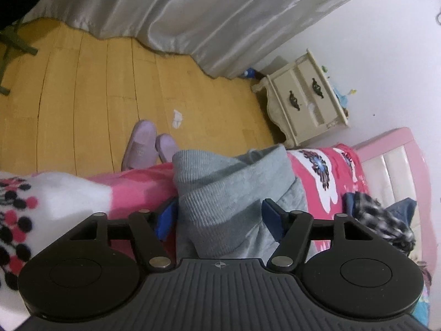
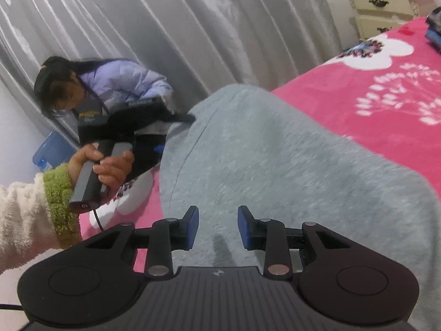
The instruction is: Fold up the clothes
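The grey garment (image 2: 275, 165) lies on the bed's pink blanket (image 2: 372, 88), one ribbed edge bunched near the bed's edge. The left gripper (image 1: 220, 218) has its fingers apart with that ribbed hem between them, seemingly placed to take a hold. The right gripper (image 2: 217, 227) hovers over flat grey cloth, fingers apart, gripping nothing, probably ready to pin or lift.
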`<state>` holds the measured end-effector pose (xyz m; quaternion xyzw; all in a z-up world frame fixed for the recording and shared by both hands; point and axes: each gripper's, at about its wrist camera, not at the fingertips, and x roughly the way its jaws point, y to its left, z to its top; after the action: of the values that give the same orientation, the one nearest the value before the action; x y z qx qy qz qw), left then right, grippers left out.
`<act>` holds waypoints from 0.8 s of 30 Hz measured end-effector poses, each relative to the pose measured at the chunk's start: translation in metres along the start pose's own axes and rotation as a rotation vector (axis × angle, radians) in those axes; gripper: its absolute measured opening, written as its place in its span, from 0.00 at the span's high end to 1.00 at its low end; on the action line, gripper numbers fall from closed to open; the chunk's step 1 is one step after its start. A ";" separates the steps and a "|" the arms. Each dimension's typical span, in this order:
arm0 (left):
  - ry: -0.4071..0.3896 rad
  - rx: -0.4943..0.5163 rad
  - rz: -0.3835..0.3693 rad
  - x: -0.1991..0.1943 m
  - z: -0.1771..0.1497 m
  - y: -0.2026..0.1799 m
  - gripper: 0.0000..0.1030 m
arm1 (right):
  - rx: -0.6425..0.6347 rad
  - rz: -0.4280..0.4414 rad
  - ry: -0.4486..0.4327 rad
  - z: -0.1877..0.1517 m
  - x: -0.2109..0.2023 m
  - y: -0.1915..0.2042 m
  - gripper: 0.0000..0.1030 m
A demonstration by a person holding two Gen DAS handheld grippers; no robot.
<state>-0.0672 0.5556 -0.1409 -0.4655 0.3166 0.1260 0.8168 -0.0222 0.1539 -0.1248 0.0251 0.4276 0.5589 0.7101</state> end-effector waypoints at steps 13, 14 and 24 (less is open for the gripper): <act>-0.092 0.228 -0.011 -0.037 -0.017 -0.067 0.79 | 0.271 0.001 0.052 -0.012 0.030 -0.038 0.86; -0.095 0.256 -0.030 -0.042 -0.021 -0.079 0.79 | 0.295 0.010 0.045 -0.013 0.027 -0.040 0.86; -0.001 0.699 -0.337 -0.086 -0.137 -0.210 0.80 | 0.597 0.049 -0.264 -0.052 -0.121 -0.078 0.79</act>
<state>-0.0827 0.3361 0.0059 -0.2045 0.2589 -0.1254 0.9356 0.0038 0.0033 -0.1274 0.3145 0.4761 0.4177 0.7070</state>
